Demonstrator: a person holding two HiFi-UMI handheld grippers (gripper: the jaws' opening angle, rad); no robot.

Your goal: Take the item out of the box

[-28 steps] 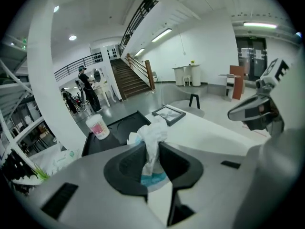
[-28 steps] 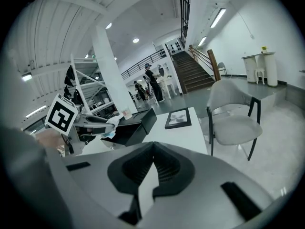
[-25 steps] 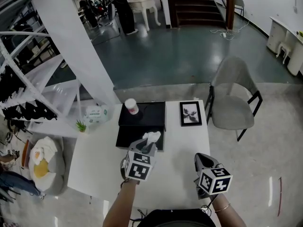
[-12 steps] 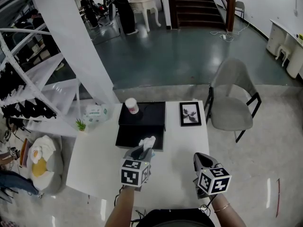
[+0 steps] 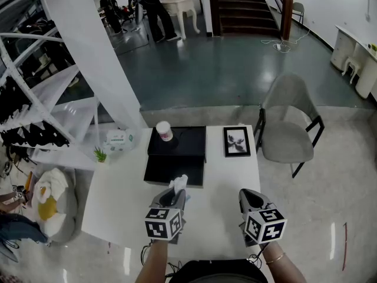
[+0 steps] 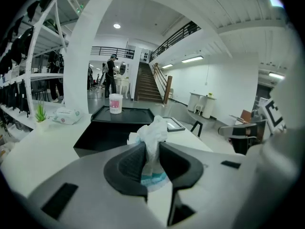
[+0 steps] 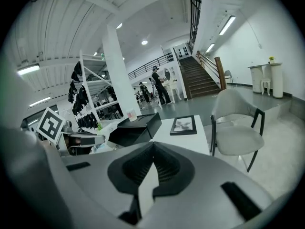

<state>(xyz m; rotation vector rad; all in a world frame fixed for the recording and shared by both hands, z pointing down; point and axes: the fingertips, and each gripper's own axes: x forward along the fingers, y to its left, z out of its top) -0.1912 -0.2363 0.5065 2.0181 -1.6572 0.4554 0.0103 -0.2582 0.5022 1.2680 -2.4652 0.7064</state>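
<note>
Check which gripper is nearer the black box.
Left. The left gripper, shut on a white item, is just in front of the black box; the right gripper sits further off to its right.

Cup (image 5: 164,132) stands seemingly on box (image 5: 189,141), frame (image 5: 237,141) rightward.

Bright ceiling lamps (image 6: 117,26), soft shadows (fisheye-bent, dark corners).

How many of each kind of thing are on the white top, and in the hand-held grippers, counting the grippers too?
Black box: 1
Cup: 1
Picture frame: 1
Little plant: 1
Wipes pack: 1
White bag: 1
Hand-held grippers: 2, left hand-held gripper and right hand-held gripper
Total: 8
</note>
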